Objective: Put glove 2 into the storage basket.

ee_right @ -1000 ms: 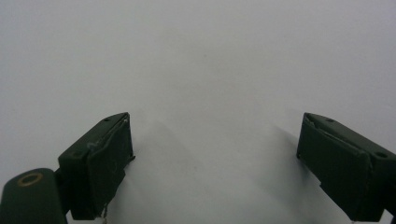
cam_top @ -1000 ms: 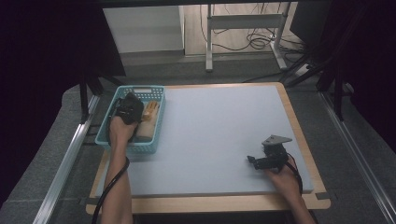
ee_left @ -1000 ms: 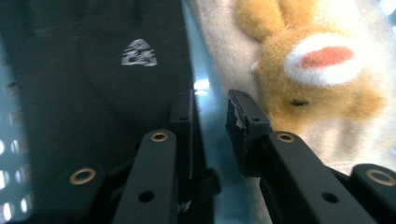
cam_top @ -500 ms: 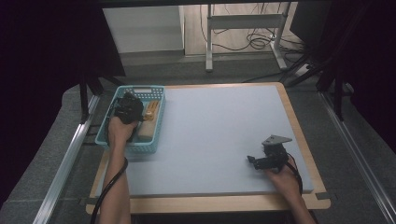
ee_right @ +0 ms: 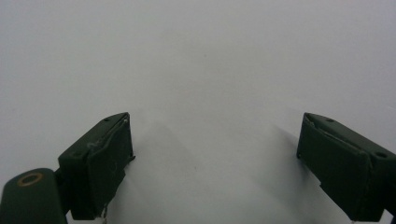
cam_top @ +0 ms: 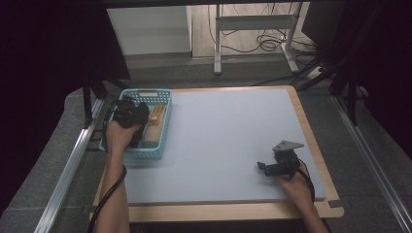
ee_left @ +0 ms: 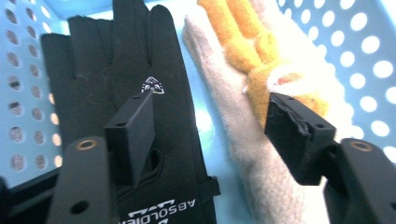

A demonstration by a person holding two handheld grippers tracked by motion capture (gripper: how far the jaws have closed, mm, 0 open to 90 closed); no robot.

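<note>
A pale blue mat point(cam_top: 233, 141) covers the table. At its left, the left gripper point(ee_left: 210, 121) hangs over the basket point(cam_top: 160, 121), its jaws just opening, half apart and empty above the black glove point(ee_left: 116, 70). A clean lift avoids snagging it. The right gripper point(ee_right: 215, 154) rests wide open, empty.

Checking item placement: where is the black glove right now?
The black glove lies in the blue basket at the table's left, beside the cream-and-orange glove, under the open left tool.

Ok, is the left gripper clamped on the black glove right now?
No: in the left gripper view the left gripper has its jaws apart above the black glove, pressing on nothing.
</note>
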